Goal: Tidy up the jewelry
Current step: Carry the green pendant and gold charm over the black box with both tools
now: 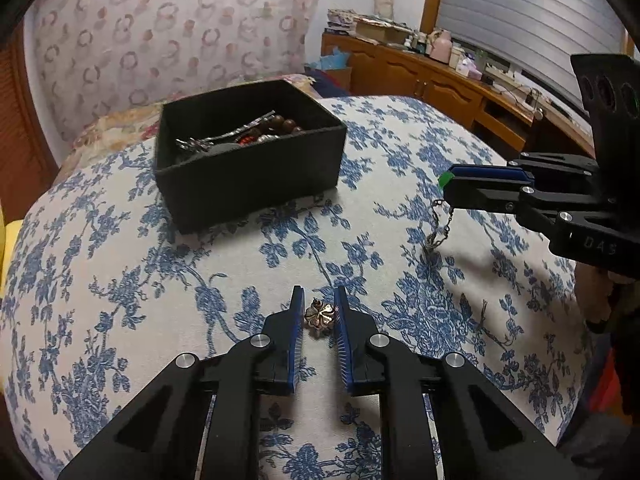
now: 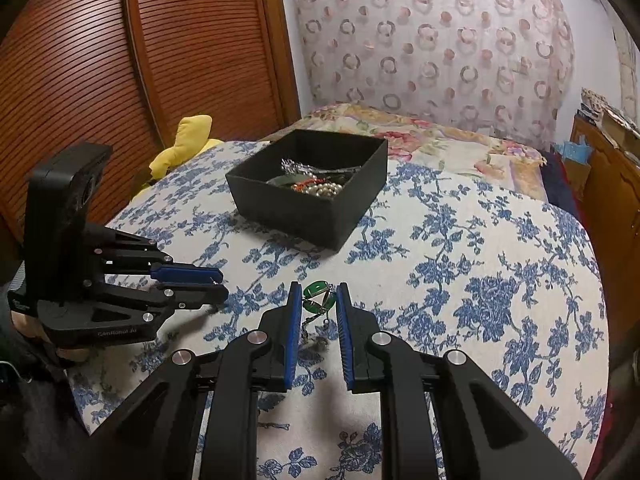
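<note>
1. Left gripper [image 1: 319, 308] low over the floral cloth [image 1: 120, 280], aimed toward the black box [image 1: 248, 176]; fingers apart, flanking a small flower-shaped brooch [image 1: 319, 317] lying flat on the cloth, contact unclear.
2. Right gripper [image 2: 319, 300] held level, right of the box, clamped on a green-stone bracelet [image 2: 318, 300].
3. Bracelet chain [image 1: 438, 228] hangs down, its end reaching the cloth.
4. Box holds beads and pearls.

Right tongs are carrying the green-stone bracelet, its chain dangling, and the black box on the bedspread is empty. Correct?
Not quite: the black box already holds jewelry, pearls and beads, as the right wrist view shows. The right tongs do carry the green-stone bracelet.
</note>
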The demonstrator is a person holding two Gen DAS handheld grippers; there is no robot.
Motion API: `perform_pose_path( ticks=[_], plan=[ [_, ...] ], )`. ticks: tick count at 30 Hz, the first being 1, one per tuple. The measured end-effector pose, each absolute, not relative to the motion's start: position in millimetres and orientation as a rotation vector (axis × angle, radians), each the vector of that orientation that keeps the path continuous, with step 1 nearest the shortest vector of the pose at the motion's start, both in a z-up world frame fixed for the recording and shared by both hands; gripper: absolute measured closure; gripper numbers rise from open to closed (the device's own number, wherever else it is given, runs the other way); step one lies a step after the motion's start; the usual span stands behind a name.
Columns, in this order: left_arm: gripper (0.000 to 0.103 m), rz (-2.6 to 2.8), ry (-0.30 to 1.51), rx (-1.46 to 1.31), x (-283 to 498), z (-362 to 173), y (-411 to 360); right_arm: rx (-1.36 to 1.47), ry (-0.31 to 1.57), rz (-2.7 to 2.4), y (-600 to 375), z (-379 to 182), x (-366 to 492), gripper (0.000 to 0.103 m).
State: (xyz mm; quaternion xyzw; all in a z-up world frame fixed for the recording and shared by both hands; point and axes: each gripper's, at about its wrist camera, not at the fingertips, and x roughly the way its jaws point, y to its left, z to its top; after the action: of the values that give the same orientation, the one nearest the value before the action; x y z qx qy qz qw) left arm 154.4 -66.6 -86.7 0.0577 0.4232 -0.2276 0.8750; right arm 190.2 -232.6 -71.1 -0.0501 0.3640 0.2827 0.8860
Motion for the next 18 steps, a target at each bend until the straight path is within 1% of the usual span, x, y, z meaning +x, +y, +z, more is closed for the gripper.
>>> perform_pose_path(
  ticks=[8,14,18],
  plan=[
    [0.089,-0.455,0.822,0.100,172,-64,-57,-0.117,0.684,0.613,-221,-40,202,0.084],
    [0.089,-0.427,0.752,0.087,201,-38,-52,-0.095,0.598,0.637,-212,-7,228,0.084],
    [0.089,-0.402,0.730,0.074,222,-30,-47,-0.086,0.583,0.651,-202,1,250,0.084]
  ],
)
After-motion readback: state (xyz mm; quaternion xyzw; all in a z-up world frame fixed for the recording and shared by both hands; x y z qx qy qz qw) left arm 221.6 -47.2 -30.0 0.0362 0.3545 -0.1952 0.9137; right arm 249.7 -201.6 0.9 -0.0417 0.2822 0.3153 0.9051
